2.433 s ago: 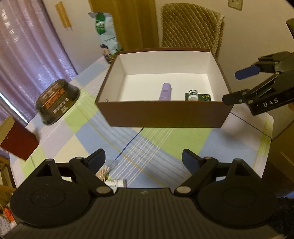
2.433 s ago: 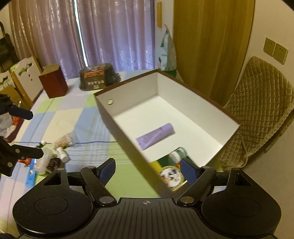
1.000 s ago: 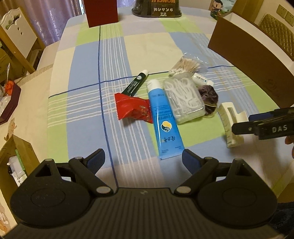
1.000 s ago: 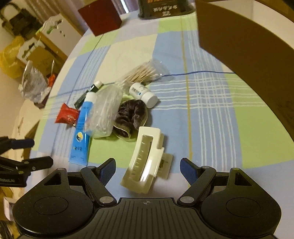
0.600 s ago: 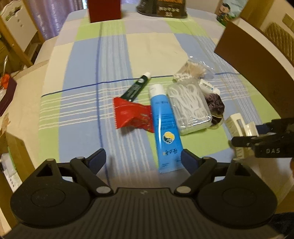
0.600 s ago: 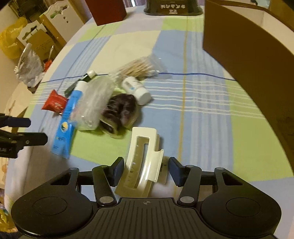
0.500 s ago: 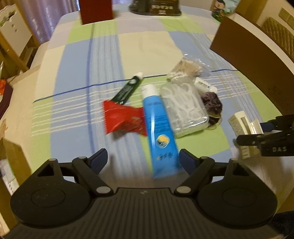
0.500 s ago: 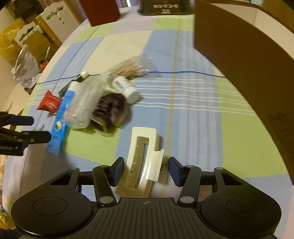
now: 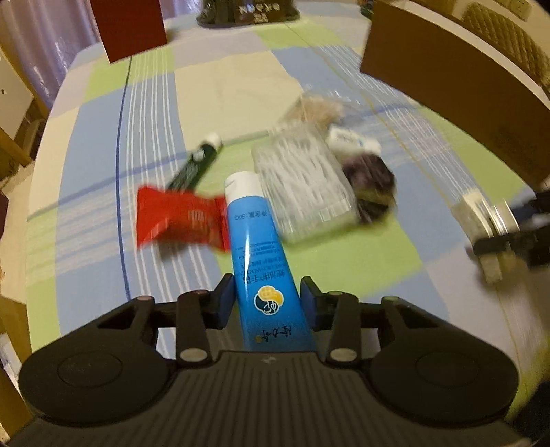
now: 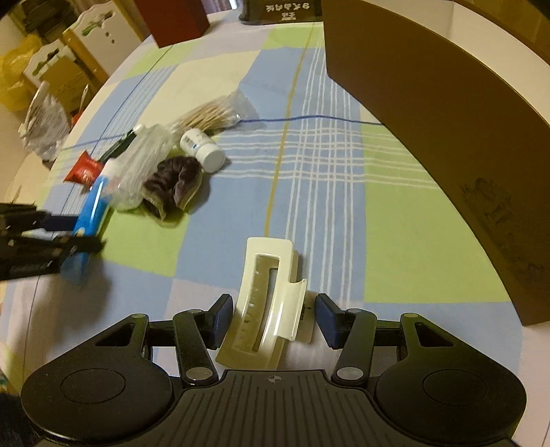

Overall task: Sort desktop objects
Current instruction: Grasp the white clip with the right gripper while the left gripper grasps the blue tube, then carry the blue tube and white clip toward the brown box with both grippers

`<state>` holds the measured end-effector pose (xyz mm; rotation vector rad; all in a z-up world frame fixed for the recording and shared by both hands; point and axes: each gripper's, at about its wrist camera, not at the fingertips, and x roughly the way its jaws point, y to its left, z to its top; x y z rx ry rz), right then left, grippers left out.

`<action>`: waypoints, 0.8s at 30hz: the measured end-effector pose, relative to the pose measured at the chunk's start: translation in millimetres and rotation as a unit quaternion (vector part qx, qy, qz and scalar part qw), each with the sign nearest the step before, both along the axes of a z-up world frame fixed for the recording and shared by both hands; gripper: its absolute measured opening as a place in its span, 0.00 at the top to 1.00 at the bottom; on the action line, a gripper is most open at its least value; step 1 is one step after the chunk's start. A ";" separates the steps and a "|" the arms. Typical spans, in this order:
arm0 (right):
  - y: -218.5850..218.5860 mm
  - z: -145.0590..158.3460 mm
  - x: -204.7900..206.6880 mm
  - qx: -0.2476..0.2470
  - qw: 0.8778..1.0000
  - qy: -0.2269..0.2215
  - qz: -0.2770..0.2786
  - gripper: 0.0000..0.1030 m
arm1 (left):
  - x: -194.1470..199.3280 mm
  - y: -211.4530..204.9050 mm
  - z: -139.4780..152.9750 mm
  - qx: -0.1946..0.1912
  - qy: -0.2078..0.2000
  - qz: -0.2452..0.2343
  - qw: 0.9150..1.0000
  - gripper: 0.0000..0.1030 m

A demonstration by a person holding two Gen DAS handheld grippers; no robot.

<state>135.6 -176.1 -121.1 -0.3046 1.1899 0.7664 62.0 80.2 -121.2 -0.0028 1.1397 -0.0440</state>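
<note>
A blue tube [image 9: 254,233] with a white cap lies lengthwise between the fingers of my left gripper [image 9: 267,299], which is shut on its lower half. In the right wrist view the left gripper [image 10: 68,230] shows at the left edge with the blue tube [image 10: 91,206] in it. My right gripper [image 10: 273,318] is shut on a cream hair clip [image 10: 268,302], just above the checked tablecloth [image 10: 343,192]. The big brown box [image 10: 447,120] stands to the right, its inside hidden.
On the cloth lie a red packet [image 9: 175,213], a dark green tube [image 9: 196,165], a clear bag of white picks [image 9: 302,178], a cotton swab bag [image 10: 213,115], a white bottle [image 10: 202,149] and a dark scrunchie [image 10: 175,182]. A red box [image 9: 130,24] stands far back.
My left gripper has moved in over the blue tube and closed on it. The right gripper narrowed onto the hair clip and keeps it while shifting right.
</note>
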 end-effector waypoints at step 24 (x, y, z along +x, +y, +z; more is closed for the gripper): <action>-35.4 5.3 -11.2 0.006 1.000 -0.024 -0.009 0.62 | -17.5 -19.4 3.9 -0.025 0.029 0.008 0.999 0.75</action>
